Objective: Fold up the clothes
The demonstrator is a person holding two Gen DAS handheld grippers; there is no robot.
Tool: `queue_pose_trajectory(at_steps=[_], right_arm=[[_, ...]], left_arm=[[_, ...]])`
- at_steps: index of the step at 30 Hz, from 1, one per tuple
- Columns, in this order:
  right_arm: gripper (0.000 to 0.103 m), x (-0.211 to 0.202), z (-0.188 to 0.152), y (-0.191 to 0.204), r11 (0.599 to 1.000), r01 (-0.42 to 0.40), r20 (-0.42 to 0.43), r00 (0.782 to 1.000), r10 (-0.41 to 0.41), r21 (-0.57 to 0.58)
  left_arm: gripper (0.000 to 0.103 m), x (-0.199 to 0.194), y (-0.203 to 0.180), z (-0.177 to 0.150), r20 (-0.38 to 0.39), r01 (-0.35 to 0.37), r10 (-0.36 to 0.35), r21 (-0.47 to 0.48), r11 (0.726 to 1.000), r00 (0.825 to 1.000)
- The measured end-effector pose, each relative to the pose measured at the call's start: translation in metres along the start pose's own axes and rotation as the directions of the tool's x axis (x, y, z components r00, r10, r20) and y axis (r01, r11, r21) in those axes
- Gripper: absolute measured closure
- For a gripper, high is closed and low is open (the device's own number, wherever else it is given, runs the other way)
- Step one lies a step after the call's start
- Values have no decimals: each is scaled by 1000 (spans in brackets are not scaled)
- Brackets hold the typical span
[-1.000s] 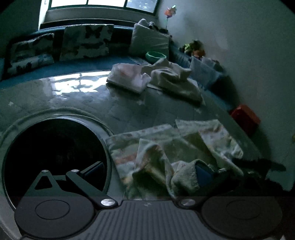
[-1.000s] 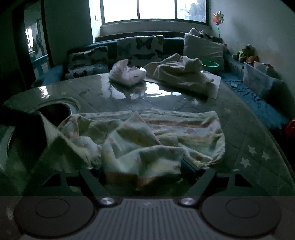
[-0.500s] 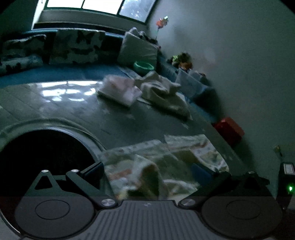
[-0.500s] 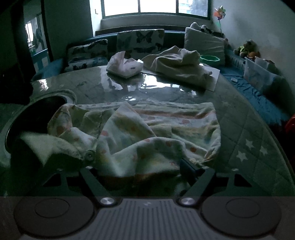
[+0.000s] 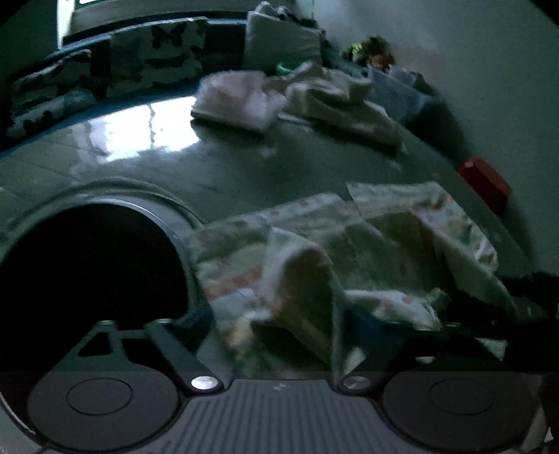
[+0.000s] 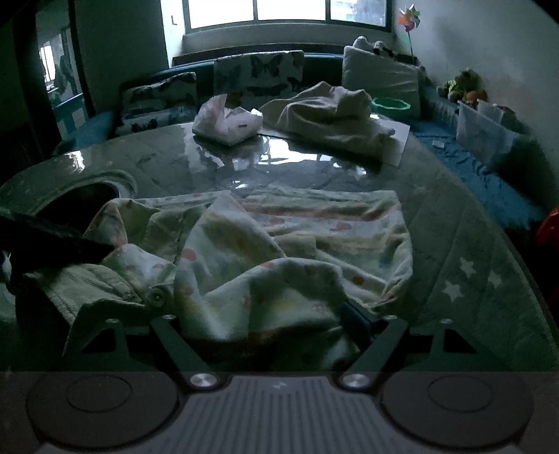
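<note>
A pale, pastel-spotted cotton garment [image 6: 279, 251] lies crumpled on the glossy grey-green quilted counter [image 6: 471, 244], heaped over both grippers. The right gripper [image 6: 279, 335] has fingers spread wide, cloth bunched between them. The left gripper [image 5: 279, 335] fingers are also spread, fabric draped across. At 12 o'clock sit a white folded bundle [image 6: 227, 120] and a cream rumpled towel [image 6: 328, 115].

Dim room: bright window [image 6: 286, 14], blue sofa [image 6: 471, 153] with butterfly cushions [image 6: 258, 75], pale wall [image 6: 489, 42], glossy table [image 6: 244, 164].
</note>
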State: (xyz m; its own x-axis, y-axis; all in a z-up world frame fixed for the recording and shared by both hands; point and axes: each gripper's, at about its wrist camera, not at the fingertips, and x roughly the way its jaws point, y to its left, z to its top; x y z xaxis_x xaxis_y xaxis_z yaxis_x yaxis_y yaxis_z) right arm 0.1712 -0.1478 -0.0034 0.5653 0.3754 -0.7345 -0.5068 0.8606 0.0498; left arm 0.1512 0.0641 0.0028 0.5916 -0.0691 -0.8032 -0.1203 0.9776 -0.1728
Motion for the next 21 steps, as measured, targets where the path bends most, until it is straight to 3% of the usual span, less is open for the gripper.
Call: queue_pose_trajectory(at_steps=[5, 8, 16, 21], right_arm=[[23, 6, 1, 2, 1000, -8, -17, 1000, 9, 23], [23, 12, 5, 18, 999, -34, -19, 999, 34, 6], [23, 28, 17, 64, 992, -110, -22, 994, 109, -53], [23, 44, 28, 117, 973, -190, -29, 982, 187, -130]], left_arm=[[68, 1, -1, -2, 10, 25, -25, 17, 1000, 1000], [79, -3, 8, -1, 12, 37, -37, -4, 999, 999], [83, -32, 66, -19, 30, -30, 32, -86, 996, 999], [84, -58, 116, -40, 36, -101, 108, -165, 981, 994]])
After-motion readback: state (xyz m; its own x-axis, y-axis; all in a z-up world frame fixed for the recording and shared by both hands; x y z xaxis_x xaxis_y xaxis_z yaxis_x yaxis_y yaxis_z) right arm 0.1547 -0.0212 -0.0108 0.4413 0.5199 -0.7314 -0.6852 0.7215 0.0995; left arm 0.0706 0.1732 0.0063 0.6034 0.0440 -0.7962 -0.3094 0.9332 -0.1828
